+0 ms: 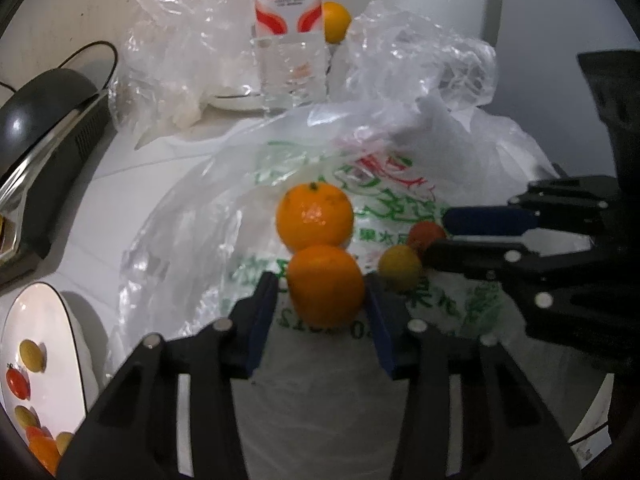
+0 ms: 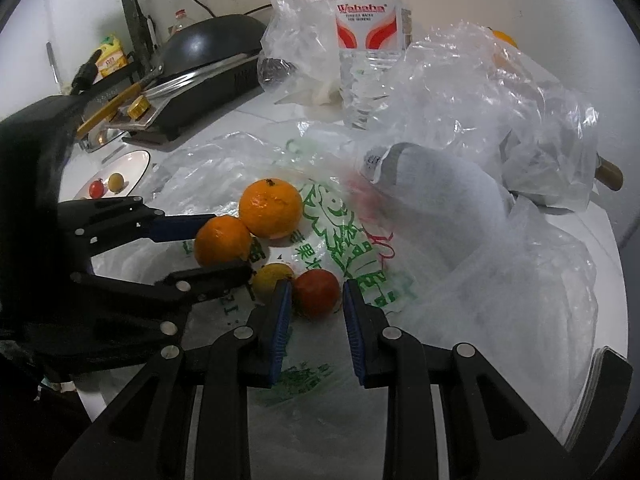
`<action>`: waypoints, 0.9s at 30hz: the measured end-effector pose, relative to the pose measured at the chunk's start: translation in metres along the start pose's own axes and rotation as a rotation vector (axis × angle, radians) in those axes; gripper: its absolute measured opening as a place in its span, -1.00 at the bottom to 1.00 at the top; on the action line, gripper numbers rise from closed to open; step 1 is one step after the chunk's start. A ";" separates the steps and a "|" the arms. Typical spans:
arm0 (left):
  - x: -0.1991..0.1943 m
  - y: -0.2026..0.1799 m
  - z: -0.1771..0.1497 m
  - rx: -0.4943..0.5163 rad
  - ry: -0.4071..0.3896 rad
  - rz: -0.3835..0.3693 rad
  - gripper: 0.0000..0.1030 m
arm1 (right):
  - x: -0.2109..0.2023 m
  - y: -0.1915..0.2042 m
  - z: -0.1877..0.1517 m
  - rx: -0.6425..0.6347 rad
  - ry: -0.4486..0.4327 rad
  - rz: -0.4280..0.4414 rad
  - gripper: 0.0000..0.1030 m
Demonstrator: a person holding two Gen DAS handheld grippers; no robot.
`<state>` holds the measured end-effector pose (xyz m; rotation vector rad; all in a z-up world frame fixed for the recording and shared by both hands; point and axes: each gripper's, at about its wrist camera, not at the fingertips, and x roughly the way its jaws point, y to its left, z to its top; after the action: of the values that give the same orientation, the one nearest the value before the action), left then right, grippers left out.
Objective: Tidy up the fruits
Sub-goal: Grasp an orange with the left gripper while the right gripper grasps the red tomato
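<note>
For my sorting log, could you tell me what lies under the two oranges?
Both oranges rest on a printed plastic bag spread on the white table; anything beneath the bag is hidden.

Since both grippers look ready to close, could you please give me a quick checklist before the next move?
1. Near orange centred in left gripper: ok.
2. Left gripper open: ok.
3. Red tomato between right gripper fingers: ok.
4. Yellow tomato outside right gripper: ok, though it touches the left finger.
5. Far orange clear of near orange: not ok, they touch.
6. Plate has room: ok.
</note>
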<state>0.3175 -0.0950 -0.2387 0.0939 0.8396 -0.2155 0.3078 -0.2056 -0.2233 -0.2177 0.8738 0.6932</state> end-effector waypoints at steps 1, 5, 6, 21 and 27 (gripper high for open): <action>-0.002 -0.001 -0.001 0.002 -0.002 -0.004 -0.23 | 0.002 0.001 0.001 -0.002 0.001 0.002 -0.45; -0.004 0.000 -0.001 -0.001 -0.004 -0.009 -0.24 | 0.004 0.001 0.002 0.001 0.000 0.009 -0.45; -0.005 -0.001 -0.002 -0.004 -0.005 -0.012 -0.24 | 0.005 0.001 0.003 0.000 0.001 0.010 -0.45; 0.003 0.010 0.002 -0.052 0.021 -0.034 -0.22 | 0.013 0.003 0.002 -0.012 0.025 0.001 -0.42; -0.001 0.011 0.001 -0.049 0.000 -0.046 -0.24 | 0.010 0.005 0.000 -0.025 0.020 -0.012 -0.42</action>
<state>0.3203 -0.0839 -0.2368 0.0288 0.8466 -0.2383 0.3085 -0.1972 -0.2305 -0.2525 0.8824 0.6925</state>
